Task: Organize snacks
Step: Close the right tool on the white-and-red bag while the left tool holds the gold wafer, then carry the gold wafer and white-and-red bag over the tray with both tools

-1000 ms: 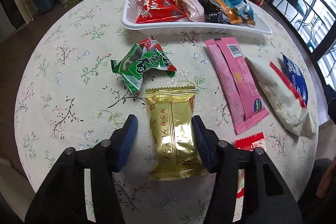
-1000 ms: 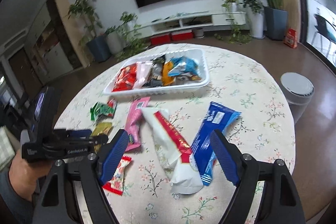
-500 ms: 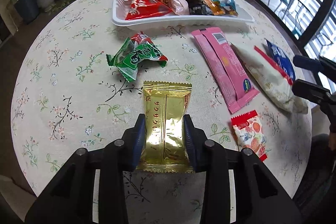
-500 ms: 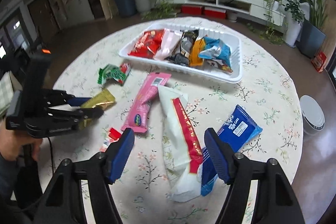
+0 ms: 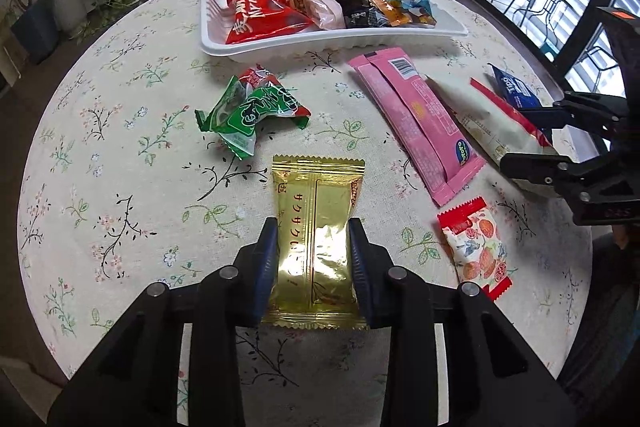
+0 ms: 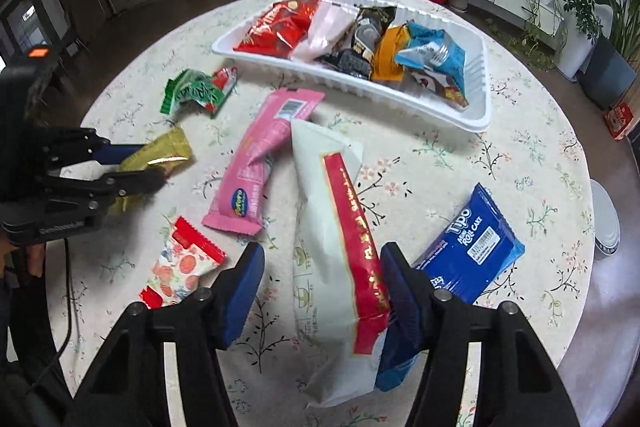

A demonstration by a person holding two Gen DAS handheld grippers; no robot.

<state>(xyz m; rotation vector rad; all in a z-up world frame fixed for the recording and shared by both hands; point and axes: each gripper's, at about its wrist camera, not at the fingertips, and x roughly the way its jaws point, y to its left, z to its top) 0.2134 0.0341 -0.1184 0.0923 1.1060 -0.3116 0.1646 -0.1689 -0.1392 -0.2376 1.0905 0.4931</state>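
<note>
**Inspector:** Report on the left gripper (image 5: 314,259).

**Assistant:** Its jaws have just been closing and are clamped on the gold packet (image 5: 316,227), one blue pad on each long edge of its near half. The far half sticks out ahead of the fingertips over the floral tablecloth (image 5: 120,147). From the right wrist camera the packet looks tilted in the grip; whether its end touches the cloth I cannot tell.

**Inspector:** And the right gripper (image 6: 322,275)?

**Assistant:** Its jaws have just been narrowing but stand apart. The white packet with the red stripe (image 6: 328,227) lies between them. The right pad sits at its red edge, contact unclear; the left pad stands clear of it, cloth visible in the gap.

**Inspector:** Neighbouring items?

**Assistant:** The blue Tipo pack (image 6: 472,251) lies just right of the right finger. The pink packet (image 6: 260,163) and small red-and-white sachet (image 6: 180,263) lie to the left. The white tray (image 6: 472,119), holding several snacks, sits at the far side.
</note>
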